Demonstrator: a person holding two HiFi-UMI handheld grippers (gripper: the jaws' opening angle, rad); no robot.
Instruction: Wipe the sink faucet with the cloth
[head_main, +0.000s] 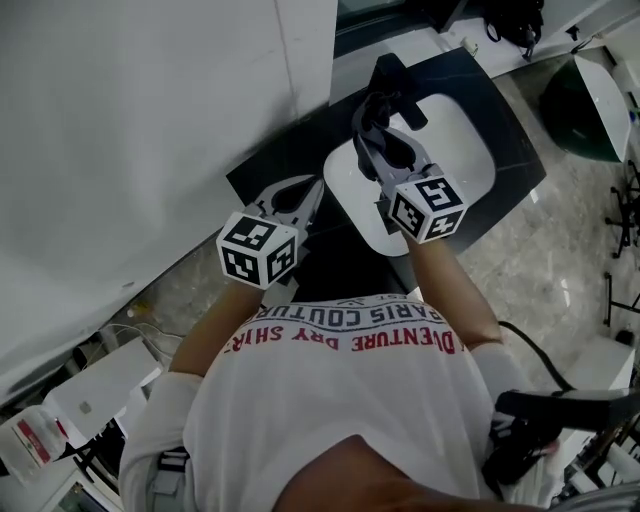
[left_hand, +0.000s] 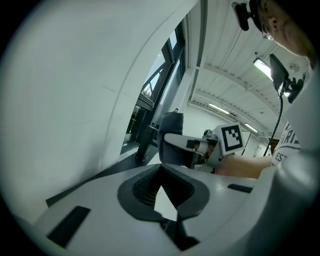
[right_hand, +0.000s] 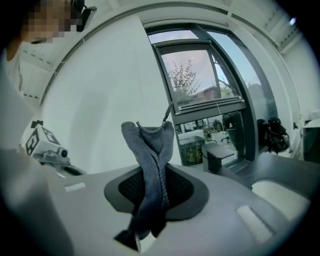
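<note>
Right claw (right_hand: 152, 172): clamped on grey cloth (right_hand: 149, 145), over white sink (head_main: 460, 140), near black faucet (head_main: 393, 72), upper centre of head view. Left claw (left_hand: 160, 175): closed, empty. Wiping seemingly not begun.

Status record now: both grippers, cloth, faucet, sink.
left gripper: shut, empty, left of the sink
right gripper: shut on the cloth, over the sink
cloth: grey, pinched between the jaws, its end sticking out past them
faucet: black, at the sink's far edge, apart from the cloth
sink: white basin in a black counter
</note>
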